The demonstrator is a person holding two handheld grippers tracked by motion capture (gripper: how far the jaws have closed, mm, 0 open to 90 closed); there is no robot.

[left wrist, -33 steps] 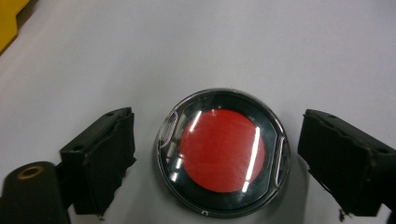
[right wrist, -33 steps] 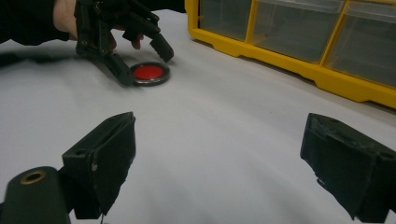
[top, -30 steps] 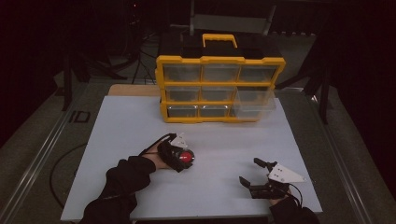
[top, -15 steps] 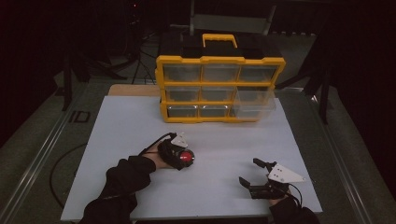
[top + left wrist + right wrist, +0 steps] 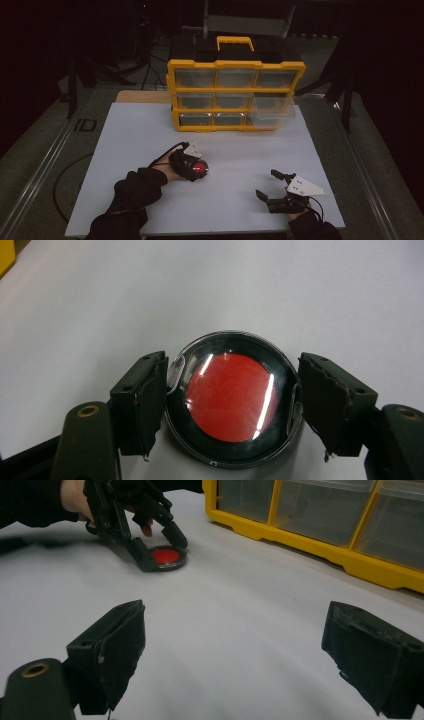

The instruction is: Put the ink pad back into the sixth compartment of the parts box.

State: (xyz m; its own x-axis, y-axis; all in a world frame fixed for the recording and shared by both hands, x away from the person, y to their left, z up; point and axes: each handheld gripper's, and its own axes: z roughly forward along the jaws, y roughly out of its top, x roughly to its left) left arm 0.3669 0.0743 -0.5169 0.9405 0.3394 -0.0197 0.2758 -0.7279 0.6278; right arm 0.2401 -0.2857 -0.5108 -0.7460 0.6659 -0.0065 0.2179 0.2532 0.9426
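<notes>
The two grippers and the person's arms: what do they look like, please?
Both grippers are black with two blocky jaws. The left gripper and the right gripper each carry a grey three-cornered plate on top, and a black cable trails from the left one. Brass-coloured rivets sit at the jaw bases. The person wears black sleeves.

The one legible marking is "ID", in dark letters on the grey floor strip (image 5: 86, 124) just off the white table (image 5: 150, 145), at about ten o'clock from the table's middle in the high view. The yellow plastic drawer cabinet with clear fronts (image 5: 235, 95) bears no lettering that can be read, nor does the round black-rimmed case with a red centre (image 5: 234, 397).
</notes>
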